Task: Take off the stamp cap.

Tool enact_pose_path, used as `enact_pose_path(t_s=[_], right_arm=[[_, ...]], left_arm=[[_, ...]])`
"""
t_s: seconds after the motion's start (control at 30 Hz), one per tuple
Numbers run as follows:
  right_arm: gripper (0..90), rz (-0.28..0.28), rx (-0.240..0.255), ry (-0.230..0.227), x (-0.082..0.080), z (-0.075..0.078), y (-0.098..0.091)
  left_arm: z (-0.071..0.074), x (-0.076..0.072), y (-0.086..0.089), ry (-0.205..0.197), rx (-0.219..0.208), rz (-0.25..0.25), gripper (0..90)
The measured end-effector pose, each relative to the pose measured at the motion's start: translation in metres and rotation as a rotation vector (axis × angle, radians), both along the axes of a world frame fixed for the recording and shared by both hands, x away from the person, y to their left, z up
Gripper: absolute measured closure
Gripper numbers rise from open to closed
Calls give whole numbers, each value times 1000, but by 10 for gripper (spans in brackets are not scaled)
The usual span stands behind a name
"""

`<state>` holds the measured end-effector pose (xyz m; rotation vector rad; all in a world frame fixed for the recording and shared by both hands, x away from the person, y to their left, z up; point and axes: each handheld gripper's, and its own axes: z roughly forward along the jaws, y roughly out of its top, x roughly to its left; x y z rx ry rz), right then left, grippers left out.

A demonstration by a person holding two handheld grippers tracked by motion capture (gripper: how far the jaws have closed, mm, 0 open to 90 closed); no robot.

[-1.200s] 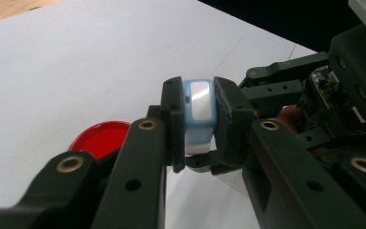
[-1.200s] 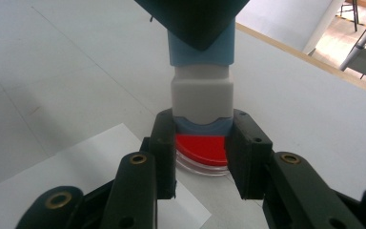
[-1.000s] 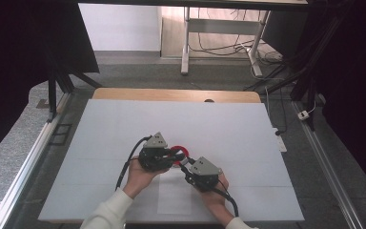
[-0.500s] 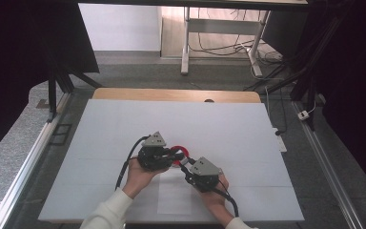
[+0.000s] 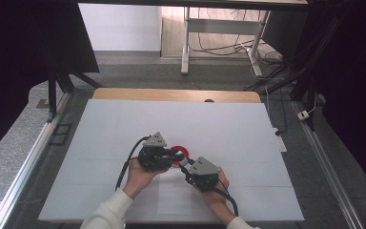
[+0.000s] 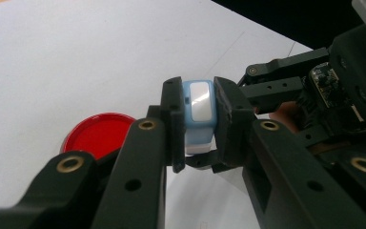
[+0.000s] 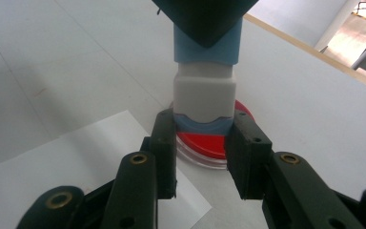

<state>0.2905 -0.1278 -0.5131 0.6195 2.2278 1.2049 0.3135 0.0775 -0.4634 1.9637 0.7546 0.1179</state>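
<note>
A small light-blue and white block (image 6: 199,112) is held between both grippers just above the table. My left gripper (image 6: 199,126) is shut on its light-blue end, which has a shiny white panel. My right gripper (image 7: 204,138) is shut on the blue band at the other end of the block (image 7: 204,93). Right behind and under it lies a red round disc (image 7: 205,144) with a clear rim. In the high view the left gripper (image 5: 174,158) and right gripper (image 5: 185,164) meet tip to tip beside the red disc (image 5: 179,151), near the table's front middle.
A white sheet of paper (image 5: 174,198) lies on the white tabletop (image 5: 124,124) under the person's hands. A wooden strip (image 5: 171,94) runs along the far edge. Metal rails flank the table, and cables and a table frame stand on the floor beyond.
</note>
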Motion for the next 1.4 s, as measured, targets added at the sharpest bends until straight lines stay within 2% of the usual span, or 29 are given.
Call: enact_pose_path(t_s=[0.17, 0.33, 0.53, 1.1, 1.23, 1.3, 1.4], right_arm=[[656, -18, 20, 0, -1, 1, -1], [656, -30, 35, -12, -3, -1, 0], [657, -16, 4, -28, -3, 1, 0], [656, -3, 1, -32, -3, 2, -1], [656, -9, -2, -26, -2, 0, 0], [654, -17, -14, -6, -2, -2, 0], [653, -21, -20, -8, -1, -3, 0]], left_arm=[[0, 1, 2, 4, -22, 3, 751], [1, 0, 2, 4, -25, 3, 751], [1, 1, 3, 6, -28, -2, 751], [1, 1, 4, 13, -37, -3, 751], [-2, 0, 0, 6, -14, 2, 754], [-3, -1, -2, 1, 0, 3, 755], [-3, -1, -3, -2, 1, 4, 755]])
